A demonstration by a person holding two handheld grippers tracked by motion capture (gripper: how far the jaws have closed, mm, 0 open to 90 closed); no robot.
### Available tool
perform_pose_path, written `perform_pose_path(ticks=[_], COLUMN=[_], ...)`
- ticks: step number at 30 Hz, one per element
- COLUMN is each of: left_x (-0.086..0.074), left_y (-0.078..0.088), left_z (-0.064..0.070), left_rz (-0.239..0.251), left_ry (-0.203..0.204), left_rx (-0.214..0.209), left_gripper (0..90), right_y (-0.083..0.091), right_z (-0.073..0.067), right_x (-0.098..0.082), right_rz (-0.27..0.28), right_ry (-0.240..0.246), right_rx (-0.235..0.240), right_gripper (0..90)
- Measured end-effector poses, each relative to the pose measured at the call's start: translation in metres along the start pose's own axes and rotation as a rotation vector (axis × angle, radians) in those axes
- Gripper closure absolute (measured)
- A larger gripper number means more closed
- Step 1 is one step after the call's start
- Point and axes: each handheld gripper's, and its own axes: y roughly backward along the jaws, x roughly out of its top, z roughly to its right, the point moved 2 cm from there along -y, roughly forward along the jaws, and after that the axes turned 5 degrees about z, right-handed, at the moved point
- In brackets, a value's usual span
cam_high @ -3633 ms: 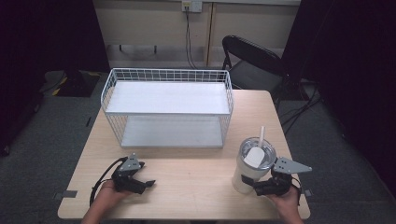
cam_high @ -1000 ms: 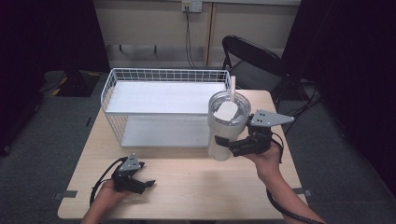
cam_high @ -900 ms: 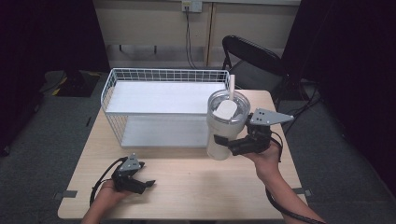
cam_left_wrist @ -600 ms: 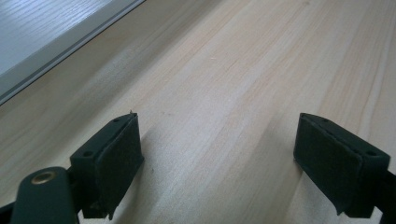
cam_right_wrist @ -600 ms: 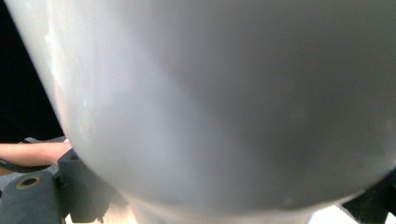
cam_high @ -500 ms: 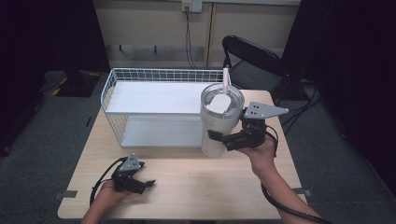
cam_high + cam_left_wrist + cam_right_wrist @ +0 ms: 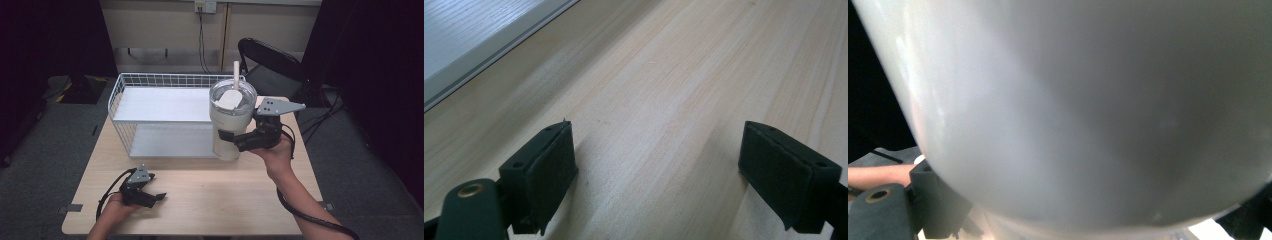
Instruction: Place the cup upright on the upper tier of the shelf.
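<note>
Right gripper (image 7: 235,140) clamps the white tumbler (image 7: 231,125) low on its body, held aloft beside the wire rack (image 7: 165,107). Looks rigid, smooth, likely slippery and top-heavy; a mid-body grip seems safer. Left gripper (image 7: 150,196) rests wide, empty, on table (image 7: 225,200).
</note>
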Motion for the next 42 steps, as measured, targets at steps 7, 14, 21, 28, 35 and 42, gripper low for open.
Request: perform_pose_path(ticks=[7,14,21,28,35,42], left_x=[0.000,0.000,0.000,0.000,0.000,0.000], left_y=[0.000,0.000,0.000,0.000,0.000,0.000], left_z=[0.000,0.000,0.000,0.000,0.000,0.000], left_rz=[0.005,0.005,0.005,0.005,0.004,0.004], left_ry=[0.003,-0.002,-0.002,-0.002,-0.002,-0.002], left_rx=[0.002,0.005,0.005,0.005,0.004,0.004], left_gripper=[14.6,14.6,14.5,14.5,14.6,14.5], right_y=[-0.004,-0.010,-0.020,-0.030,-0.038,-0.045], right_z=[0.004,0.006,0.007,0.011,0.016,0.026], right_x=[0.015,0.031,0.044,0.053,0.062,0.068], right_rz=[0.000,-0.003,-0.006,-0.001,-0.004,0.010], right_ry=[-0.010,0.006,0.005,-0.015,0.001,0.003], right_rx=[-0.014,-0.026,-0.043,-0.061,-0.097,-0.132], right_gripper=[9.7,9.7,9.7,9.7,9.7,9.7])
